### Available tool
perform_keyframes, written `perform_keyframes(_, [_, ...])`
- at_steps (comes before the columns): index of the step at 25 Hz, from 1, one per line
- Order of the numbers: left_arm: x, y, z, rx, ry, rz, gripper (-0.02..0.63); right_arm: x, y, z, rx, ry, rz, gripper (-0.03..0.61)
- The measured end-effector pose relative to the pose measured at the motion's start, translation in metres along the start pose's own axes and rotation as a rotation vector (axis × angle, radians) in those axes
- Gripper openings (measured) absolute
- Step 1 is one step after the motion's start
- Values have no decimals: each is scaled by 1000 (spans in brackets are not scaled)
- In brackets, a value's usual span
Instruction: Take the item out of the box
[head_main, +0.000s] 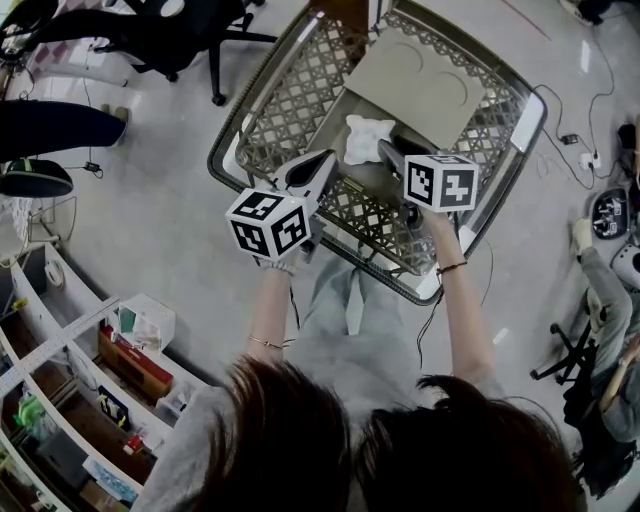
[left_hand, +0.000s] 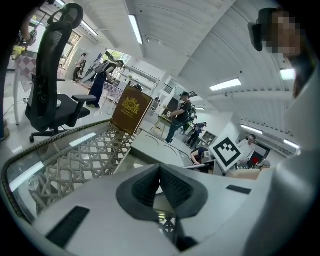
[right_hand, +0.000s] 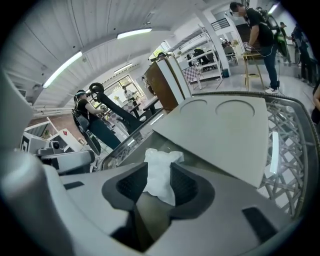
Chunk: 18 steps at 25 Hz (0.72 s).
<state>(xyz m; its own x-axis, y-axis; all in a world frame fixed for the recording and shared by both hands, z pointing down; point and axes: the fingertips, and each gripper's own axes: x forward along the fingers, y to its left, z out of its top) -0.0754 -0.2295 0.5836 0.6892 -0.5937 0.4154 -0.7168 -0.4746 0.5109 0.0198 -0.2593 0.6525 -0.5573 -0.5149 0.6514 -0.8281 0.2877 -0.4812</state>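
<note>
A crumpled white item lies inside an open cardboard box whose flap stands raised, and the box sits in a grey lattice basket. My right gripper is just right of the item, angled down into the box. In the right gripper view the item shows in the gap of my right gripper; the jaws stand apart and the pads do not press it. My left gripper hovers left of the item; its jaws meet with nothing between them.
The box flap leans over the far side of the box. An office chair stands on the floor at the upper left, shelves at the lower left. A seated person is at the right, and cables lie beside the basket.
</note>
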Motion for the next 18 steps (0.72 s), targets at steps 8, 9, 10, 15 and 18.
perform_keyframes(8, [0,3,-9,-32,3,1,17,23,-7,-5,-7,135,-77,179])
perform_keyframes(9, [0,4,-9,-35,3,1,17,25,-9,-6,-5,147,-87,179])
perform_keyframes(10, [0,4,-10,-37,2,1,17,27,-10,-7,-2,159,-95,179])
perform_keyframes(15, [0,8,-10,-42,2,8,17,35,-14,-12,20,197,-112,178])
perform_keyframes(18, [0,10,-9,-42,2,11,17,37,-16,-13,18,208,-121,156])
